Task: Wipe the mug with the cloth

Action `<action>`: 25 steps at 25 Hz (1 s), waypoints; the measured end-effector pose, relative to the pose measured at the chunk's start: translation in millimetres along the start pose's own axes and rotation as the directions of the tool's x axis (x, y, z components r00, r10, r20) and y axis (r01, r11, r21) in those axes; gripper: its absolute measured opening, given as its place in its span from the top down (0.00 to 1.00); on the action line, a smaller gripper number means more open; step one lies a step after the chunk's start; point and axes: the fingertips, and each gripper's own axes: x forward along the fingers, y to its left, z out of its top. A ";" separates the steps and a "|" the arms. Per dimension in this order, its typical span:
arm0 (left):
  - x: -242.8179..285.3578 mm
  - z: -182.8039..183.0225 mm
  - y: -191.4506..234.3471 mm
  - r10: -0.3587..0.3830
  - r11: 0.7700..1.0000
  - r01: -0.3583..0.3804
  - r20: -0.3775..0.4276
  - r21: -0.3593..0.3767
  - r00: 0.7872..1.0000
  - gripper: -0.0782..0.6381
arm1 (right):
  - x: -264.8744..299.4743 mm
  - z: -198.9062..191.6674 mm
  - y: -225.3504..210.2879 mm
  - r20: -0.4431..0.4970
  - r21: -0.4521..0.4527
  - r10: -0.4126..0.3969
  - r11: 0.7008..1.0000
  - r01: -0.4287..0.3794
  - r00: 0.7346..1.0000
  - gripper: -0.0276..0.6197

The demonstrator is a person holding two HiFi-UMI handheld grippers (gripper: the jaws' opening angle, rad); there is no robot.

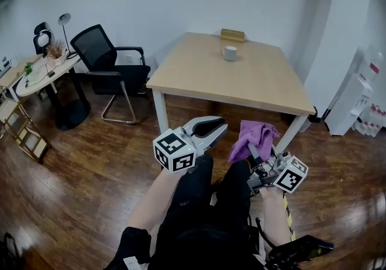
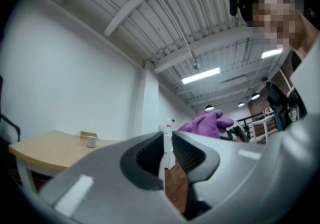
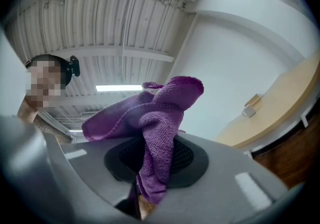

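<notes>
A white mug (image 1: 229, 53) stands at the far side of the light wooden table (image 1: 253, 85), well ahead of both grippers. My right gripper (image 1: 258, 149) is held low over the person's lap, shut on a purple cloth (image 1: 253, 137) that bunches up above its jaws. In the right gripper view the cloth (image 3: 160, 118) hangs between the pads, and the mug (image 3: 248, 112) is small at the right. My left gripper (image 1: 214, 128) points toward the table with only a narrow slit between its jaws and nothing in it. In the left gripper view the mug (image 2: 90, 141) is far to the left and the cloth (image 2: 205, 123) to the right.
A small wooden block (image 1: 233, 35) sits behind the mug at the table's far edge. A black office chair (image 1: 108, 64) and a round side table (image 1: 42, 73) stand at the left. A white appliance (image 1: 356, 103) is at the right wall. Dark wooden floor lies between me and the table.
</notes>
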 end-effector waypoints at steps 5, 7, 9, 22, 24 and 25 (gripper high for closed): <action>-0.8 3.8 -1.6 -0.009 1.000 0.009 0.008 0.000 1.000 0.79 | -1.3 0.8 2.1 0.005 -0.021 -0.011 1.000 0.011 1.000 0.83; 0.1 4.2 -2.8 -0.015 1.000 0.015 0.010 0.002 1.000 0.79 | -1.6 0.3 0.3 0.005 -0.023 -0.016 1.000 0.016 1.000 0.83; 0.4 2.9 -4.2 -0.019 1.000 0.019 0.008 0.000 1.000 0.79 | -2.4 -0.7 -0.6 0.004 -0.021 -0.019 1.000 0.019 1.000 0.83; 2.1 1.0 -8.8 -0.023 1.000 0.023 0.000 0.003 1.000 0.79 | -5.5 0.0 -0.3 0.010 -0.015 -0.016 1.000 0.017 1.000 0.83; 2.0 1.1 -9.5 -0.024 1.000 0.024 0.000 0.005 1.000 0.79 | -5.6 -0.1 0.1 0.010 -0.014 -0.016 1.000 0.016 1.000 0.83; 2.2 1.2 -9.9 -0.024 1.000 0.024 0.000 0.005 1.000 0.79 | -5.9 -0.1 0.1 0.010 -0.014 -0.016 1.000 0.016 1.000 0.83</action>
